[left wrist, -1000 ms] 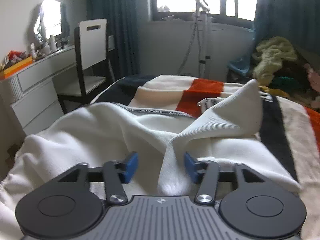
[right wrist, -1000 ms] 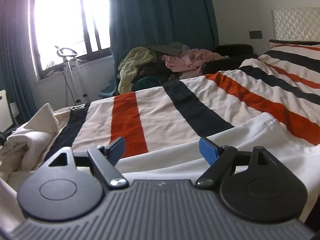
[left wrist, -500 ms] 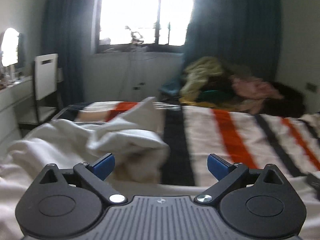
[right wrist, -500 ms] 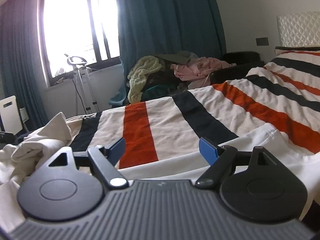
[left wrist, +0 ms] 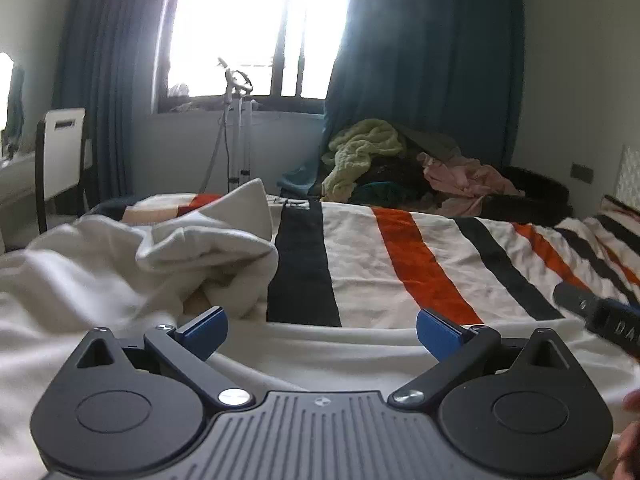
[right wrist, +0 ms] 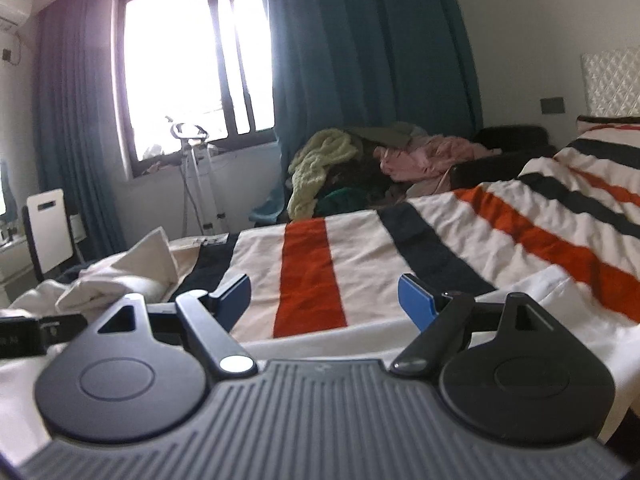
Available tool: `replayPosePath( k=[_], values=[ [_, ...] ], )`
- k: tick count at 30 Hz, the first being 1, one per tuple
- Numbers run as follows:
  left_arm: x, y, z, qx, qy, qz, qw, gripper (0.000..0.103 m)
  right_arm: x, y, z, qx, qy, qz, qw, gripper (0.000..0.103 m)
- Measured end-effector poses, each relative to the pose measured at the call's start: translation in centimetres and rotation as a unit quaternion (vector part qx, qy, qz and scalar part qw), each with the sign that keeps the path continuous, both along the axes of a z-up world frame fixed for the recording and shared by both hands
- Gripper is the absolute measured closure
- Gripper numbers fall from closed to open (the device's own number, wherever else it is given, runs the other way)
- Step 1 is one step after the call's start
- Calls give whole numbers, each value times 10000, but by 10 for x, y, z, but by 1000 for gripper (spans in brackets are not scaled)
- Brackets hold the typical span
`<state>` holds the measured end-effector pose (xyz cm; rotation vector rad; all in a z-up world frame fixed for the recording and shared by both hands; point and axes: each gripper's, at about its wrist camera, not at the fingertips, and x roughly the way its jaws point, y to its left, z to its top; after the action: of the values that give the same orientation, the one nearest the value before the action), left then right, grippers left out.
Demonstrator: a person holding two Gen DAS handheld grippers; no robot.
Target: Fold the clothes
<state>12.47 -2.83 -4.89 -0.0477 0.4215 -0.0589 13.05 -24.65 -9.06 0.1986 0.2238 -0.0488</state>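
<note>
Now your left gripper (left wrist: 318, 330) and right gripper (right wrist: 324, 300) both gape wide, empty; the white garment (left wrist: 120, 264) bunches leftward, its flat hem running crosswise beneath them.

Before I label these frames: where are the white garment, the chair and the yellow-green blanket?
white garment (left wrist: 208, 248): left wrist view, folded bunch.
chair (left wrist: 60, 152): left wrist view, white backrest.
yellow-green blanket (right wrist: 320, 160): right wrist view, top of pile.

A bed (left wrist: 360, 264) covered by a cream blanket (right wrist: 360, 264) with orange and black stripes carries a white garment (left wrist: 120, 264), bunched in folds toward the left edge and spread flat along the near edge.
</note>
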Motion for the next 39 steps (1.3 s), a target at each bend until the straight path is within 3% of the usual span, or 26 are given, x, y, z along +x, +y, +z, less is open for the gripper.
replayPosePath(
  k=[4,11,13,17,22,24,29,35,38,39],
  values=[
    [-2,-9,-4,190,-10,-168,9997,2,-1,5,-4,-119,7,48,9999,21],
    [-2,-1,0,-68,123,-273,9995,1,-6,12,-9,-290,52,119,9995,21],
    [1,2,-1,-129,342,-362,9987,1,-6,15,-14,-331,138,87,9993,21],
    [2,14,1,-423,515,-419,9969,0,-2,12,-21,-118,397,36,9991,21],
    [-5,25,15,-535,316,-386,9973,0,4,8,-27,254,704,86,9972,21],
    [-9,32,21,-647,221,-318,9972,0,8,11,-29,401,882,319,9948,28],
    [-9,51,29,-956,66,-118,9953,0,25,27,-36,1063,1288,1144,9793,53],
    [1,74,23,-1210,16,289,9922,0,84,62,-43,1956,1607,1596,9542,53],
    [11,91,16,-1343,26,602,9891,0,133,87,-51,2457,1817,1850,9340,52],
    [16,98,13,-1379,42,714,9879,0,145,99,-52,2363,1872,1913,9341,52]
  ],
)
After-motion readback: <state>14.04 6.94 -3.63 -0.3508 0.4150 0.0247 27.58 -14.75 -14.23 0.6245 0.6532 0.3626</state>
